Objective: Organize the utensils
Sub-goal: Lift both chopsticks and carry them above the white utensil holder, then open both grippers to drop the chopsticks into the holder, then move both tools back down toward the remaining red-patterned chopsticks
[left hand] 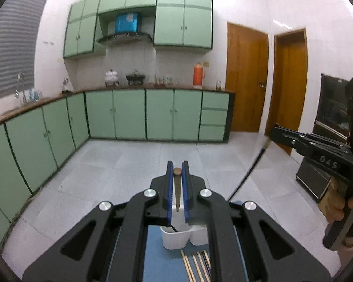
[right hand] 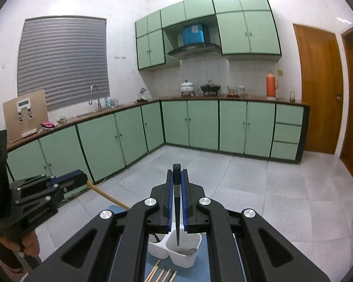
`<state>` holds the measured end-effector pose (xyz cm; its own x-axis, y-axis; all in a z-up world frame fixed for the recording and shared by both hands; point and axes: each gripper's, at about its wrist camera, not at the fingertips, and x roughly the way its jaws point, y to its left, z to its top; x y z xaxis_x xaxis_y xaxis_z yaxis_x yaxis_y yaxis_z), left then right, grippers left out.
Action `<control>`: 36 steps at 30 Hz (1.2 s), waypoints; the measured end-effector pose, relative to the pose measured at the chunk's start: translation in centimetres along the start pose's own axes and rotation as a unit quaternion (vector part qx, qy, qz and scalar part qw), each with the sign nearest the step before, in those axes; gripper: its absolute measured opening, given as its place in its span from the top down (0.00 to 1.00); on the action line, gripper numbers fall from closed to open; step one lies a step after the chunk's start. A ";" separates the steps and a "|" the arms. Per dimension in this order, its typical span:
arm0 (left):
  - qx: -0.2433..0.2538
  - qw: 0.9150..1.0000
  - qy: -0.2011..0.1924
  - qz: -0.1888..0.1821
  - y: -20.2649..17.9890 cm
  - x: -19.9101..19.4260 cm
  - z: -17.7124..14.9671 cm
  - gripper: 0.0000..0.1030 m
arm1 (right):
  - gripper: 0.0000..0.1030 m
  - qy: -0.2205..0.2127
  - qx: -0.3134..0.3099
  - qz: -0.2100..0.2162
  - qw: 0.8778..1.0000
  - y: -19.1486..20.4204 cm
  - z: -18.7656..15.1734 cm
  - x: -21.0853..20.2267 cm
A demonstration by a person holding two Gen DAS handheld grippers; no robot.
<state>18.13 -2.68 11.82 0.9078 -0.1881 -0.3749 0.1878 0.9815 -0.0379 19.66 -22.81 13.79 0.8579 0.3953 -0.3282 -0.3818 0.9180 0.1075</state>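
Observation:
My left gripper point(left hand: 177, 168) is shut on a wooden chopstick point(left hand: 177, 189) and holds it upright, tip down, over the left white cup point(left hand: 175, 238). My right gripper point(right hand: 176, 175) is shut on a black chopstick point(right hand: 176, 202), tip down over the right white cup point(right hand: 184, 250), which holds a metal spoon point(right hand: 188, 251). Several wooden and dark chopsticks point(left hand: 196, 266) lie on the blue mat point(left hand: 156, 258) in front of the cups. Each gripper shows in the other's view, the right one point(left hand: 274, 132) and the left one point(right hand: 82, 177).
The two white cups stand joined side by side on the blue mat point(right hand: 201, 269). Beyond is a tiled kitchen floor point(left hand: 129, 164), green base cabinets point(right hand: 200, 124) with a counter, and wooden doors point(left hand: 247, 80) at the right.

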 end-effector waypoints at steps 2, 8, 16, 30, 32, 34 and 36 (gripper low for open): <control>-0.002 1.000 0.018 -0.006 -0.1 1.8 -0.6 0.94 | 0.94 0.010 0.004 -0.002 1.000 -0.3 -1.1 1.6; -0.005 0.998 0.059 -0.004 0.5 5.9 -2.6 0.94 | 0.94 0.039 0.036 0.005 0.999 -1.6 -4.5 5.0; -0.014 0.995 0.097 -0.003 1.8 8.6 -5.1 0.87 | 0.76 0.072 0.028 0.011 0.997 -1.3 -7.7 6.0; -0.029 0.996 0.062 0.062 3.6 0.3 -12.4 0.17 | 0.07 0.040 0.081 -0.066 0.994 -1.1 -15.3 -2.8; -0.029 0.994 0.083 0.065 3.7 -0.1 -14.6 0.16 | 0.07 0.057 0.099 -0.077 0.990 -1.1 -17.6 -3.5; -0.030 0.992 0.107 0.066 3.7 -0.1 -16.5 0.16 | 0.07 0.075 0.118 -0.085 0.986 -1.3 -19.9 -4.0; -0.027 0.989 0.131 0.065 3.6 -0.1 -18.6 0.16 | 0.07 0.094 0.135 -0.088 0.982 -1.5 -21.8 -4.1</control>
<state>11.76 1.52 -5.49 0.7936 -0.0515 -0.6062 0.0492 0.9986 -0.0205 9.20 -26.51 -5.52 0.8142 0.2409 -0.5283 -0.1069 0.9565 0.2714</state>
